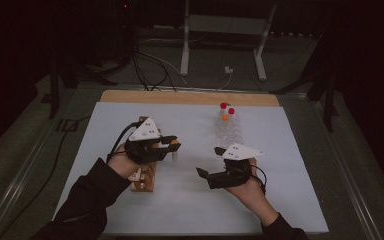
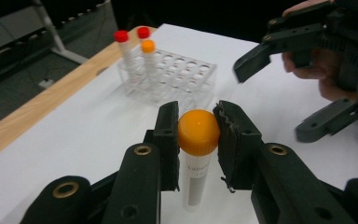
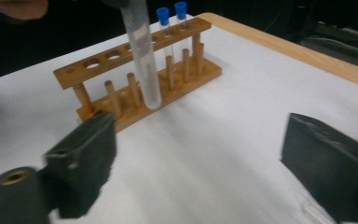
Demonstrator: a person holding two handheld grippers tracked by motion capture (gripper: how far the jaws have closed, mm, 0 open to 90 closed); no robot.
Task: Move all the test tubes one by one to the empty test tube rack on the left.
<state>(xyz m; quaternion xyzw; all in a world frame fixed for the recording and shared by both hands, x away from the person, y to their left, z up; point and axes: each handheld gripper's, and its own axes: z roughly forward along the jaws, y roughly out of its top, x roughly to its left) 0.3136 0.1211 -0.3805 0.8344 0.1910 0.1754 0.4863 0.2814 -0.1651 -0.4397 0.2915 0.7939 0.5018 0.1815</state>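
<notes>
Left gripper (image 2: 198, 140) pinching orange-capped tube (image 2: 198, 133)
Right gripper (image 1: 213, 162), jaws spread (nothing between them); wooden rack (image 3: 140, 93) at left of worktop (image 1: 190, 200).

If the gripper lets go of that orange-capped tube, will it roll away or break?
Probably it would roll: the tube is round and smooth, and so is its orange cap. It looks light, since it appears empty. It may be slippery too, because the left gripper pinches only the cap. Whether it would break I cannot tell; it could be plastic or glass.
</notes>
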